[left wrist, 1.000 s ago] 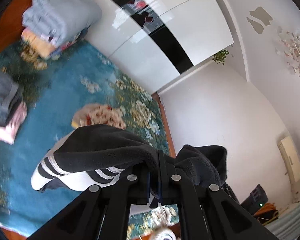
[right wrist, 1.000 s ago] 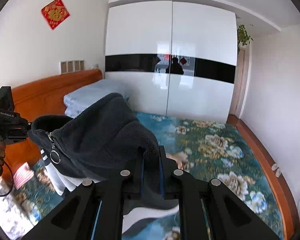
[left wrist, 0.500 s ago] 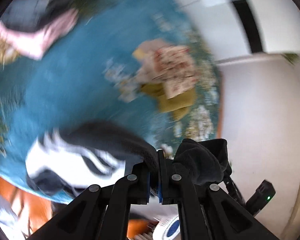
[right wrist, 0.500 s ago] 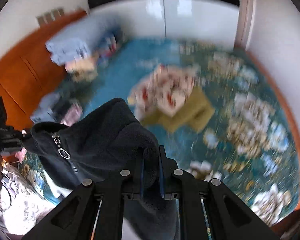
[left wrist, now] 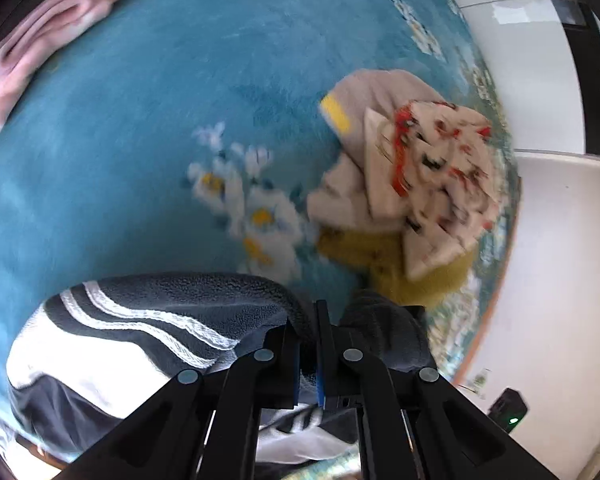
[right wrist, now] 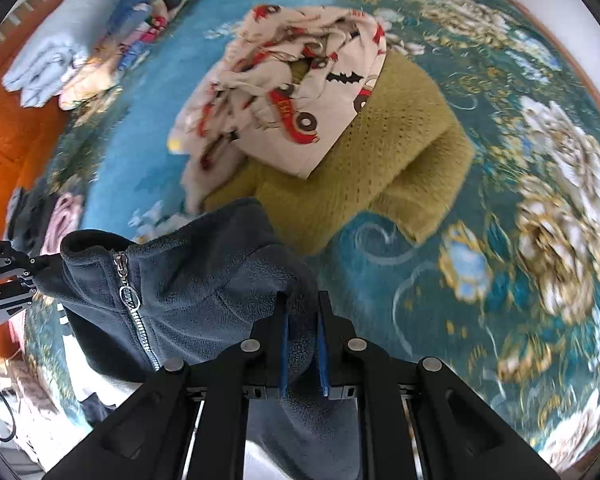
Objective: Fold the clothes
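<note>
Left wrist view: the left gripper (left wrist: 309, 350) is clamped narrow on an edge of the dark navy fleece jacket with white stripes (left wrist: 148, 320), held above the teal floral bedspread (left wrist: 140, 140). Lay it on bare bedspread, short of the crumpled cream car-print garment (left wrist: 420, 168).

Right wrist view: the right gripper (right wrist: 302, 344) pinches the same jacket beside its silver zipper (right wrist: 130, 300). Judged from this, keep both grips level and taut, lowering together clear of the olive-yellow knitted sweater (right wrist: 380, 168), so the jacket spreads flat.
</note>
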A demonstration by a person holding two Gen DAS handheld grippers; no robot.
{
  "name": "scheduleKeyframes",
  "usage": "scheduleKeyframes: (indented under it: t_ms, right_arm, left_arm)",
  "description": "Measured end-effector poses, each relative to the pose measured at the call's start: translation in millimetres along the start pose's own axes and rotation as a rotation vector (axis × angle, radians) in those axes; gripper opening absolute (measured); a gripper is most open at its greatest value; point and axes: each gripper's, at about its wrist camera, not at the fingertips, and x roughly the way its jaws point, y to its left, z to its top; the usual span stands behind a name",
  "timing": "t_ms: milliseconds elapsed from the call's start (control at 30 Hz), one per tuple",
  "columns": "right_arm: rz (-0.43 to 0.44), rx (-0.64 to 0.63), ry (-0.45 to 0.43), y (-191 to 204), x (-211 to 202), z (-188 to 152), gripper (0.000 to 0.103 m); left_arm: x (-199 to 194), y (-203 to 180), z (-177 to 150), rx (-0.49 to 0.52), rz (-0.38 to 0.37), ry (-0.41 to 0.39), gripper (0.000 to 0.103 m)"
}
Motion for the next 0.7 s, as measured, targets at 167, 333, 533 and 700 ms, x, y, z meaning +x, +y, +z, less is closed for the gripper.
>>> scheduleKeyframes:
  t_ms: [167,333,533,700]
  right_arm:
    - [-0.003,0.003,0.061,-16.6,63.6,34.1,0.013]
    - [-0.054,-0.026,0.062,-20.9,87.3,24.8,0.020]
    - [-0.079,0.077,-0.022,-29.8,63.3,1.1,0.047]
    - [-0.066,0.202,-0.087,-33.6,26.2,-47.3,0.055]
  left_arm:
    - [54.6,16.7,24.7,-0.005,0.043,0.040,0.006]
    - [46.0,43.2,20.7,-0.037,-0.020,0.051,0.027]
    - [-3.6,86.8,-2.2,0.003,-0.020,-0.031,0.061]
    - [-33.4,152.8,-49.4,0.079,0.205,-0.096,0.062]
